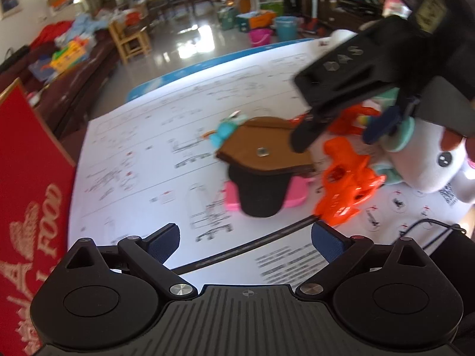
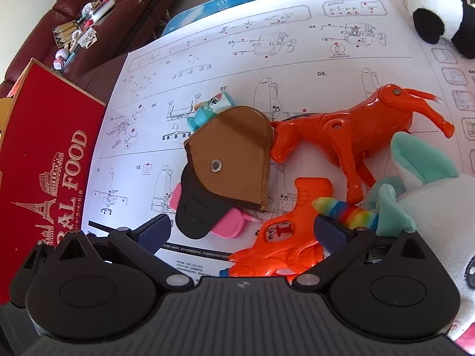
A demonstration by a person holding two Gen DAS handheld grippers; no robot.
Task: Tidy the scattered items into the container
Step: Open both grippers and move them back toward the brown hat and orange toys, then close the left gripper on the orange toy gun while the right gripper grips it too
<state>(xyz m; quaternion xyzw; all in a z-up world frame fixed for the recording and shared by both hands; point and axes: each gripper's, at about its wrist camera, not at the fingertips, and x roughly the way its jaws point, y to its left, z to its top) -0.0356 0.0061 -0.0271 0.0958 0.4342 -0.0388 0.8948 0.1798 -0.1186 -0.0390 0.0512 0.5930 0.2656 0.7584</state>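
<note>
Both grippers, left (image 1: 245,241) and right (image 2: 243,233), hang released, jaws spread, over a printed paper sheet (image 2: 297,59). A glossy orange plastic horse (image 2: 350,130), translucent water pistol (image 2: 285,237) and stitched brown leather pouch (image 2: 234,154) lie clustered beside the red cardboard box (image 2: 50,148).

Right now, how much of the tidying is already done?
Nothing looks packed yet. The brown pouch, orange horse, orange water gun, unicorn plush and panda all lie on the paper sheet. Both the left gripper and right gripper are open and empty. The red box waits at the left.
</note>
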